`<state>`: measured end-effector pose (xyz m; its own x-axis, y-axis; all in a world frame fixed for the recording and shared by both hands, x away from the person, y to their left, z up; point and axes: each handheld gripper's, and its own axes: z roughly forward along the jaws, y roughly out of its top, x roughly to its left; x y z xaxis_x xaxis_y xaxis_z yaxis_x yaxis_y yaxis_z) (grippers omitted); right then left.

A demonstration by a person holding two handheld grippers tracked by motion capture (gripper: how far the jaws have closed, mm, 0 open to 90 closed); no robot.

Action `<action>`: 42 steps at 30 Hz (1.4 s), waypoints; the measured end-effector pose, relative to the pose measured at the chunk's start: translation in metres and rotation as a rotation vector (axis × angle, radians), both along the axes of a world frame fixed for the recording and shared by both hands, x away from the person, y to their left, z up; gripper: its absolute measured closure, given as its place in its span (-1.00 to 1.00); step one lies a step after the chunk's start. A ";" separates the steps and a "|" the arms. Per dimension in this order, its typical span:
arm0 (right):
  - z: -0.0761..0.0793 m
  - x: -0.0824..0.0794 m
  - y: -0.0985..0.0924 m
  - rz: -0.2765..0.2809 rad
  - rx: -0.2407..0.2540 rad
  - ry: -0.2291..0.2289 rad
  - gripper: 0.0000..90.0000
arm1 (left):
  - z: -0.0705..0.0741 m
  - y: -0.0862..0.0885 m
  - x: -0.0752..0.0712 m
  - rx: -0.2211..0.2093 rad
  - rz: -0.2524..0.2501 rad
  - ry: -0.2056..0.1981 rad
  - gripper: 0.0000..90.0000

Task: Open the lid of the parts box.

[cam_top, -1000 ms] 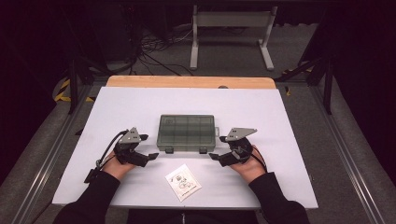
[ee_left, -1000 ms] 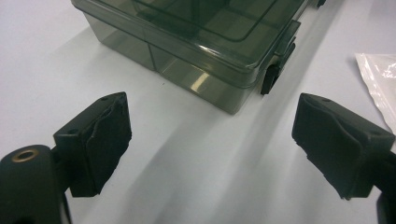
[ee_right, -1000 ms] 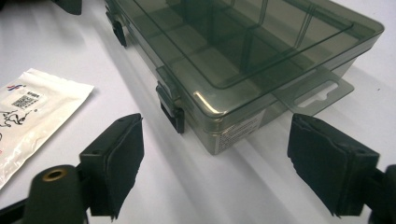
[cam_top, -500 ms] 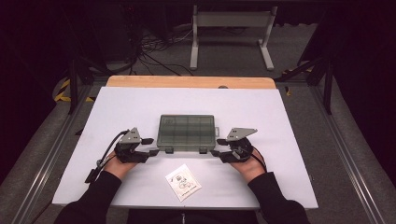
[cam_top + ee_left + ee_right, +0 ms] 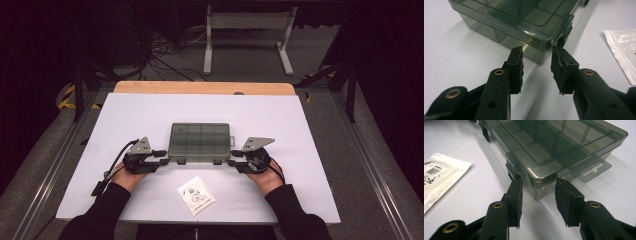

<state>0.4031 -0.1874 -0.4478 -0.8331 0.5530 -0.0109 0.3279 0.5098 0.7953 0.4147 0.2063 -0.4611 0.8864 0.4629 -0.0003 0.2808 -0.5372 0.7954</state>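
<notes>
A smoky translucent compartment box [image 5: 200,141] lies shut in the middle of the white table [image 5: 150,110]. My left gripper [image 5: 164,153] sits at its near-left corner, my right gripper [image 5: 232,161] at its near-right corner. In the left gripper view the box [image 5: 519,17] has its corner between the tips of the left gripper [image 5: 536,53], with a thin gap on each side. In the right gripper view the box [image 5: 554,142] has its corner inside the right gripper [image 5: 539,182], beside a front latch [image 5: 511,168]. Both pairs of jaws have just been closing.
A small white printed bag [image 5: 196,194] lies flat near the table's front edge, between my forearms. A clear hang tab [image 5: 589,168] sticks out from the box's right end. A wooden strip [image 5: 200,88] borders the table's far edge, with a metal frame beyond it.
The jaws of both grippers have narrowed around the box's two near corners. Both hands and the box have stayed in place.
</notes>
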 end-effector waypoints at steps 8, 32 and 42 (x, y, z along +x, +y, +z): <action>-0.001 0.000 0.000 0.000 -0.006 -0.001 0.37 | 0.000 0.000 -0.001 -0.001 -0.012 -0.012 0.53; 0.001 -0.003 0.000 -0.007 -0.002 -0.015 0.54 | 0.002 0.001 -0.002 -0.014 -0.008 -0.014 0.60; 0.002 -0.003 -0.003 -0.003 0.008 -0.006 0.66 | 0.007 0.004 -0.006 -0.035 -0.003 -0.026 0.60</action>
